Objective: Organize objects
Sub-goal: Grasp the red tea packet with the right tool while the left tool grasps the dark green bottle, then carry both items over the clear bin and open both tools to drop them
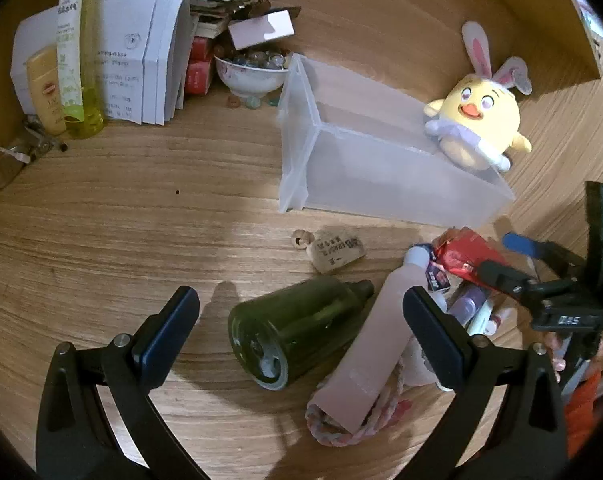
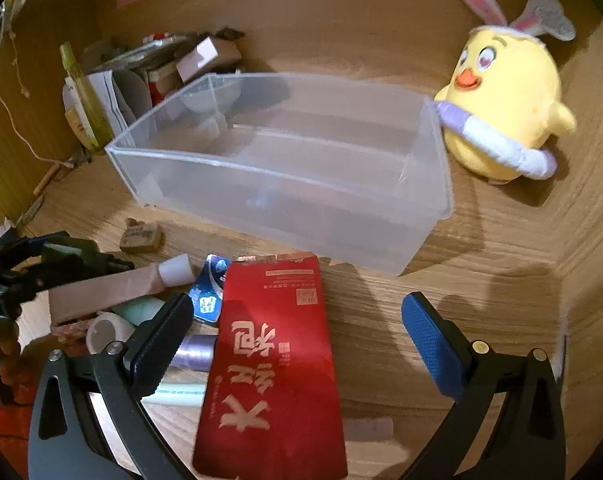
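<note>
A clear plastic bin [image 1: 381,168] [image 2: 285,168] stands empty on the wooden desk. My left gripper [image 1: 301,316] is open above a dark green bottle [image 1: 297,332] lying on its side, with a pink tube [image 1: 373,344] beside it. My right gripper [image 2: 297,324] is open around a red packet [image 2: 269,368] with gold characters, not touching it; the packet also shows in the left wrist view [image 1: 465,256]. The right gripper shows in the left wrist view [image 1: 513,260]. Small tubes and a blue sachet [image 2: 209,292] lie in the pile.
A yellow chick plush [image 1: 477,120] [image 2: 505,112] sits by the bin. A bowl of marbles [image 1: 253,72], papers [image 1: 141,68], bottles [image 1: 85,64] and boxes crowd the back left. A wooden tag [image 1: 333,252] [image 2: 141,236] lies before the bin. A braided cord [image 1: 361,424] lies under the tube.
</note>
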Demonstrator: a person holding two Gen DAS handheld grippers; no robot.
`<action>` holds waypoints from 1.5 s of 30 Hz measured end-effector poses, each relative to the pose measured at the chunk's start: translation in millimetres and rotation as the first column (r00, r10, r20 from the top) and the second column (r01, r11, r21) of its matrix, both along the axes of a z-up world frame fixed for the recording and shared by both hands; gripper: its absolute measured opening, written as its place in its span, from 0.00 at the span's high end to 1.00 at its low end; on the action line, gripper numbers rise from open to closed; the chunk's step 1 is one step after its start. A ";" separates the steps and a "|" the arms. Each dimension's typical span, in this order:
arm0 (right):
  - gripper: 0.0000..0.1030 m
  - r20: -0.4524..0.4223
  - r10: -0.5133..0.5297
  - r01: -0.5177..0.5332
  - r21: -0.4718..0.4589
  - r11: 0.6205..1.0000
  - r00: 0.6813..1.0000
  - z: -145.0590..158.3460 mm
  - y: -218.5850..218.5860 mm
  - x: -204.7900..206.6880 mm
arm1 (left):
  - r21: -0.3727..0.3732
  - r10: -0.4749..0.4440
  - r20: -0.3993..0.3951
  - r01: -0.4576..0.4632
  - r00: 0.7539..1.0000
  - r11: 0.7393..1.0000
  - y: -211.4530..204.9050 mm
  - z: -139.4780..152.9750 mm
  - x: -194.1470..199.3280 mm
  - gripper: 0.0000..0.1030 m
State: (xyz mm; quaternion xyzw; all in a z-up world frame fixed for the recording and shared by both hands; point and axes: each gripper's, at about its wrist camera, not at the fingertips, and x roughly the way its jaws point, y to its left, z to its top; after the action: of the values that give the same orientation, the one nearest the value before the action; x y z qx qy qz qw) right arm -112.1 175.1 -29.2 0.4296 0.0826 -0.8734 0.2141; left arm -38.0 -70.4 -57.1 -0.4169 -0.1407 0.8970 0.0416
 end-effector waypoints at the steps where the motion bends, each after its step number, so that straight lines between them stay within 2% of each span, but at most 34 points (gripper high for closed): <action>1: 0.00 0.012 0.002 -0.002 0.005 1.000 1.000 -3.5 0.0 -4.0 | -0.006 0.002 0.003 -0.002 1.000 1.000 0.3 0.1 -0.7 0.00; 6: 0.02 0.019 0.022 -0.023 0.048 0.999 1.000 -13.6 -4.5 -12.8 | 0.028 -0.002 0.056 0.001 0.998 1.000 -3.1 -7.2 -6.3 0.02; 8: 0.09 0.010 0.028 -0.029 0.066 0.997 1.000 -15.3 -6.1 -15.0 | 0.033 -0.009 0.077 0.007 0.997 0.999 -2.9 -9.8 -8.6 0.14; 12: 0.25 0.016 0.052 -0.053 0.078 0.996 0.999 -20.8 -9.7 -16.0 | 0.010 -0.013 0.071 0.013 0.997 1.000 2.8 -8.0 -8.3 0.19; 15: 0.37 0.017 0.071 -0.072 0.070 0.995 0.997 -23.2 -11.2 -14.8 | -0.004 -0.024 0.069 0.024 0.997 1.000 6.6 -7.9 -8.1 0.34; 18: 0.51 0.012 0.088 -0.089 0.065 0.994 0.996 -25.1 -13.2 -11.7 | 0.000 -0.028 0.062 0.028 0.998 1.000 7.7 -7.7 -7.4 0.41; 23: 0.51 -0.027 0.081 -0.079 0.075 0.994 0.996 -22.1 -11.6 -2.6 | -0.012 -0.008 0.039 0.008 0.999 1.000 7.6 -3.6 -3.3 0.41; 27: 0.51 -0.053 0.075 -0.072 0.066 0.995 0.996 -14.7 -11.2 2.2 | -0.024 0.005 -0.009 -0.005 1.000 1.000 6.3 9.1 2.1 0.41; 35: 0.51 -0.119 0.079 -0.075 0.037 0.997 0.990 10.3 -5.6 20.5 | -0.053 -0.003 -0.077 -0.001 0.997 0.999 11.1 31.5 6.3 0.58; 45: 0.51 -0.182 0.076 -0.080 -0.018 0.997 0.980 33.4 1.3 36.1 | -0.081 -0.004 -0.141 -0.008 0.990 0.997 22.6 52.6 9.7 0.60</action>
State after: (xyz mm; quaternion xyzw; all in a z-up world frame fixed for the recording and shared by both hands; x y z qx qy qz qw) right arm -76.0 176.4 4.2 0.3422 0.1075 -0.9007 0.2452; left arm -28.4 -47.8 -4.6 -0.3535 -0.1014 0.9293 0.0336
